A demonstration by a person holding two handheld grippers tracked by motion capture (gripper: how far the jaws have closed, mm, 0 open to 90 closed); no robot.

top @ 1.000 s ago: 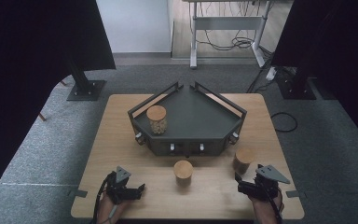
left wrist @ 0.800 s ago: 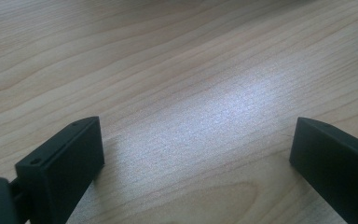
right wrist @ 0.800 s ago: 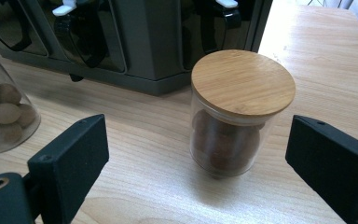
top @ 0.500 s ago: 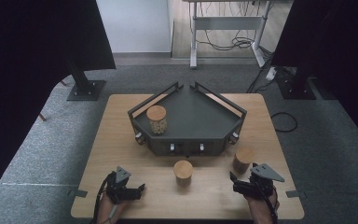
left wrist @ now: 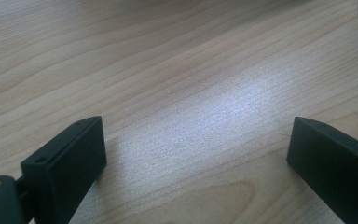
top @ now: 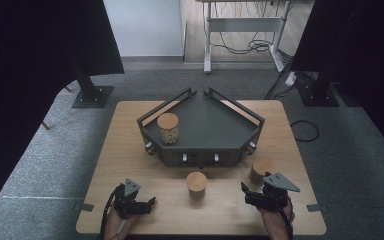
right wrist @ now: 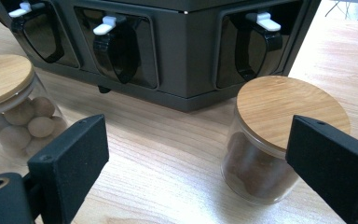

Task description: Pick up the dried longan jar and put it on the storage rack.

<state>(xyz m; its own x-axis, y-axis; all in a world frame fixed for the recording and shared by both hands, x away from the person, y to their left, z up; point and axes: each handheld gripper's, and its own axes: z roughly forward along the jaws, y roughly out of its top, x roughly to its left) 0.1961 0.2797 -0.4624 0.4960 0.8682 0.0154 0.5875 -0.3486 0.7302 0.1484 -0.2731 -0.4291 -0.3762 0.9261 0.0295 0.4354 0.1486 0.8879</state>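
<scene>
High view: wooden table with a dark five-sided rack in the middle, one lidded jar on the rack at its left side. Two more jars stand on the tabletop in front of the rack: middle jar with pale balls, and right jar with brown contents, both with round wooden lids.

Left gripper low at the near left edge of the table, held in a hand, jaws spread with nothing between them; they have just closed a little. Left gripper view: bare wood between the two black jaws, a sliver of glass at the top right corner.

Right gripper at the near right, held in a hand, jaws released and wide, gripping nothing. It sits just beside the right jar, apart from it, not touching as far as can be told. Right gripper view: right jar ahead, partly behind the right-hand jaw; middle jar farther left. Rack front behind them shows three black levers with white tips.
</scene>
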